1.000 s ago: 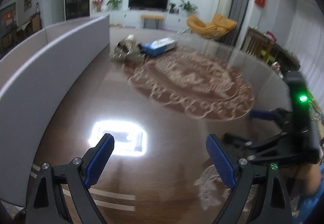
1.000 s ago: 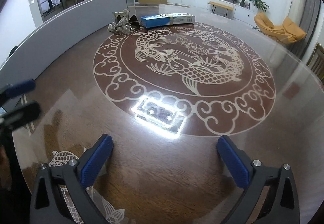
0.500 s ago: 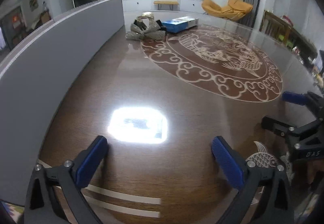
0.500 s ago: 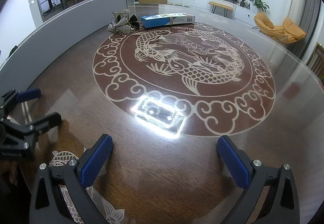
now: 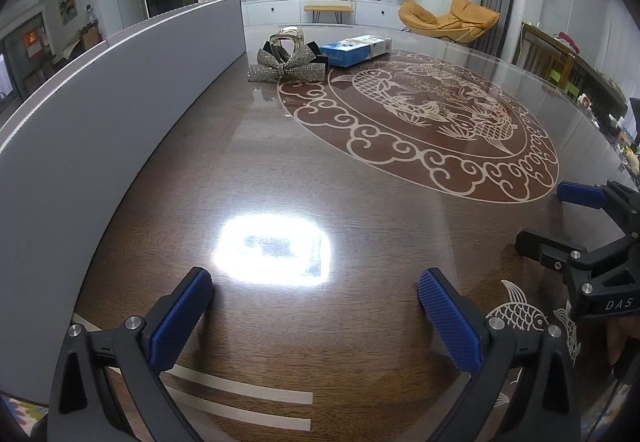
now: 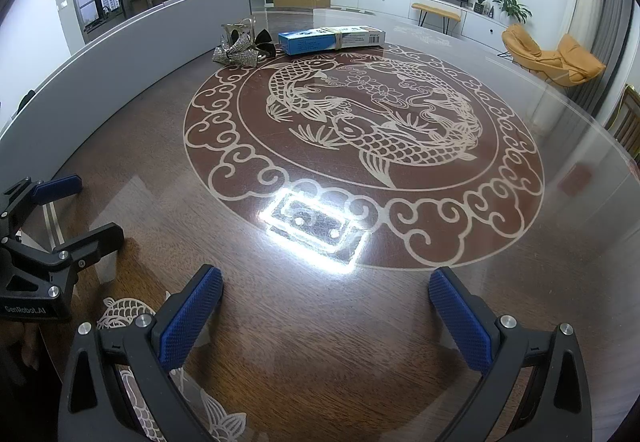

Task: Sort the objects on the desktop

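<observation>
Swung round since a second back, the left tongs (image 5: 316,300) now face the far end of the table (image 5: 248,178), sharp where the earlier view was smeared; its jaws have spread wider, nothing between them. Right tongs (image 6: 326,302) unchanged, jaws wide, empty, hovering over the near edge. Sorting looks not yet begun: sparkly bow (image 5: 286,68), a gold clip (image 5: 286,40) behind it, and blue box (image 5: 356,49) all sit bunched at the far side, well apart from both tongs, beside the grey screen (image 5: 100,114). Everything left to do
</observation>
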### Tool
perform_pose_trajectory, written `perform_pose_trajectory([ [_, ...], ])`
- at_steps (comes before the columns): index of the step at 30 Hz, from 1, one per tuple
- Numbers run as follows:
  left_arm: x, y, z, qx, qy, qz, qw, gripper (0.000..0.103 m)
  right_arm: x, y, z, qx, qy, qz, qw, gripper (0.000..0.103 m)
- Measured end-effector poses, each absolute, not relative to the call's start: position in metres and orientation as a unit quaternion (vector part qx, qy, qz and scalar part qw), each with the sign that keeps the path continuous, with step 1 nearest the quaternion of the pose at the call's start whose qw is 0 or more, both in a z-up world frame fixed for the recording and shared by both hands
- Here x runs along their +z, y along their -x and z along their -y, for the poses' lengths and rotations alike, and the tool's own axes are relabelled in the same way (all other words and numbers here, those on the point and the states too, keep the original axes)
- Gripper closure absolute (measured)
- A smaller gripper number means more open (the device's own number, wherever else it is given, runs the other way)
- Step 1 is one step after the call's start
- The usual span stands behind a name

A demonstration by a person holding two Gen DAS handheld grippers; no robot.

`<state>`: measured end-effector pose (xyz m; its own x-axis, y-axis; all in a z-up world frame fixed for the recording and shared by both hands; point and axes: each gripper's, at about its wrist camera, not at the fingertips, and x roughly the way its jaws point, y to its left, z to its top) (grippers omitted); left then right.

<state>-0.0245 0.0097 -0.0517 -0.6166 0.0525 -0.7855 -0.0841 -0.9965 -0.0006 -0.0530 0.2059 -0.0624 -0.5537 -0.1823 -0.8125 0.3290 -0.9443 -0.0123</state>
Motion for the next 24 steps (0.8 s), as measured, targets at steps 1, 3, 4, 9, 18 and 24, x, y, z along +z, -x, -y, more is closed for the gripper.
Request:
perform_pose_trajectory([
  [1,-0.051,0.023,-0.009,0.897,0.440,-0.019,0.040,0.000,-0.062,0.053,-0.206,-0.878,-0.449,-0.082,0.146,0.000],
  [3,-0.049,0.024,-0.008,0.892,0.449,-0.025,0.052,0.000,-0.062,0.053,-0.206,-0.878,-0.449,-0.082,0.146,0.000],
  [4,-0.049,0.026,-0.008,0.889,0.454,-0.030,0.059,0.000,-0.062,0.053,-0.206,-0.878,-0.449,-0.082,0.146,0.000],
  [9,-0.049,0.028,0.019,0.888,0.459,-0.013,0.029,0.000,-0.062,0.053,-0.206,-0.878,-0.449,-0.082,0.145,0.000],
  [18,-0.050,0.028,0.027,0.892,0.451,-0.004,0.009,0.000,-0.062,0.053,-0.206,-0.878,-0.449,-0.082,0.145,0.000],
  [24,-0.049,0.029,0.027,0.893,0.450,-0.002,0.005,0.000,-0.062,0.053,-0.206,-0.878,-0.449,-0.081,0.145,0.000],
])
